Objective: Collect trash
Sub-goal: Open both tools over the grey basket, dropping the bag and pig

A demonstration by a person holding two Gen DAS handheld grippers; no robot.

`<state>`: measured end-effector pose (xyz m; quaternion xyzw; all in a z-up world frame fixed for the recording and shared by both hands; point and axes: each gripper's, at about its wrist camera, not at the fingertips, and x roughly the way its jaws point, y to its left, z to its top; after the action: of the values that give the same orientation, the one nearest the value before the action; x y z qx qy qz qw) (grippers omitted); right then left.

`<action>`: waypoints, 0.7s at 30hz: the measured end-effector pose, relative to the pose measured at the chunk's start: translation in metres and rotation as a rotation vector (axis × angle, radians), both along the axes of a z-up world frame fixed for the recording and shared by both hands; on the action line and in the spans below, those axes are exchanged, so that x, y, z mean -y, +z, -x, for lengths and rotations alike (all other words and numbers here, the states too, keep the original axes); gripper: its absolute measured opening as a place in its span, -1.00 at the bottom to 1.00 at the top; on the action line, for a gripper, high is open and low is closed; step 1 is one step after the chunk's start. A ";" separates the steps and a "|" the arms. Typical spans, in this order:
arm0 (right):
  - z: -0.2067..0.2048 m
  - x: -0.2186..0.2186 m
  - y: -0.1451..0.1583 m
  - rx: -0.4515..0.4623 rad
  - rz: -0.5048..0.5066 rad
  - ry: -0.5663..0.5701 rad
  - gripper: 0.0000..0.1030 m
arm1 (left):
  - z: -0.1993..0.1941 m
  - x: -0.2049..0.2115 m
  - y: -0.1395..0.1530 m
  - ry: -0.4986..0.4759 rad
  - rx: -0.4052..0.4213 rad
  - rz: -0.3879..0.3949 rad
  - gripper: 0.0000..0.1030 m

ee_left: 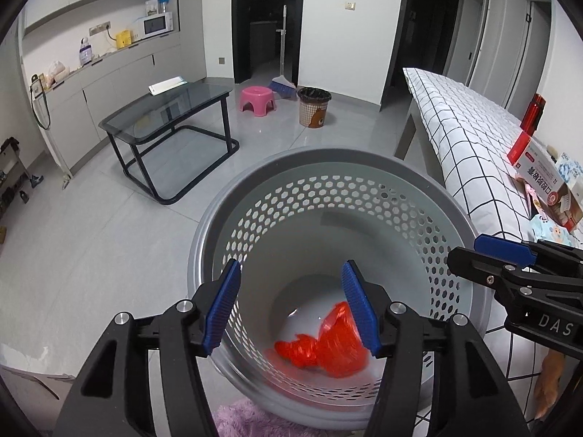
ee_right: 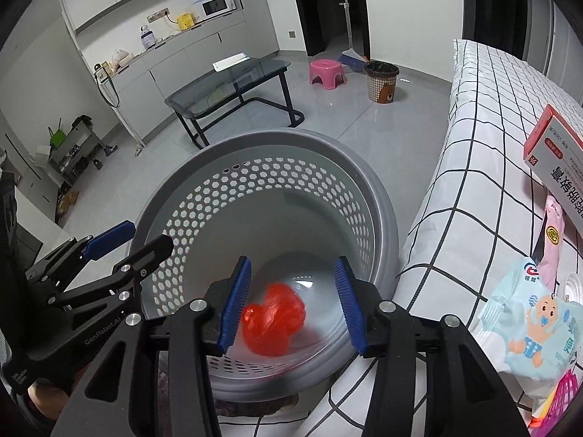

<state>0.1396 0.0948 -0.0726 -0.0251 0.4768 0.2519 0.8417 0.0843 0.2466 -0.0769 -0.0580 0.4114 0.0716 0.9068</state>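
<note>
A grey perforated basket [ee_left: 255, 167] [ee_right: 379, 196] stands on the floor beside the bed. A crumpled red plastic bag [ee_left: 324, 346] [ee_right: 273, 320] lies on its bottom. My left gripper [ee_left: 291, 306] is open and empty above the basket's near rim. My right gripper [ee_right: 293, 302] is open and empty above the basket too. The right gripper shows at the right of the left wrist view [ee_left: 510, 266]; the left gripper shows at the left of the right wrist view [ee_right: 120, 247]. Trash lies on the bed: a red-and-white box [ee_right: 557, 156], a baby-wipes pack [ee_right: 535, 331], a pink wrapper [ee_right: 552, 240].
The bed with a checked white cover [ee_right: 484, 120] runs along the right. A glass coffee table [ee_left: 171, 116], a pink stool [ee_left: 257, 97], a lined patterned bin [ee_left: 314, 106] and a broom [ee_left: 282, 83] stand on the floor beyond. A purple rug [ee_left: 240, 418] lies under the basket.
</note>
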 end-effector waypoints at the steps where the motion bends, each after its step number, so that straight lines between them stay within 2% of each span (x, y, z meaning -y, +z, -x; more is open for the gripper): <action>1: 0.000 0.000 0.000 -0.001 0.000 0.000 -0.10 | 0.000 0.000 0.000 0.001 -0.001 0.000 0.10; 14: 0.003 -0.002 -0.001 0.003 0.002 0.007 -0.10 | 0.000 0.001 0.003 0.023 -0.005 -0.020 0.16; 17: 0.006 -0.003 0.001 0.014 0.008 0.011 -0.02 | 0.002 0.000 0.004 0.029 -0.008 -0.023 0.16; 21: 0.009 -0.002 0.005 0.023 0.002 0.011 -0.01 | 0.006 -0.001 0.006 0.038 -0.009 -0.033 0.23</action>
<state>0.1310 0.0965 -0.0674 -0.0316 0.4672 0.2559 0.8457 0.0787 0.2473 -0.0706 -0.0507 0.4130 0.0960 0.9042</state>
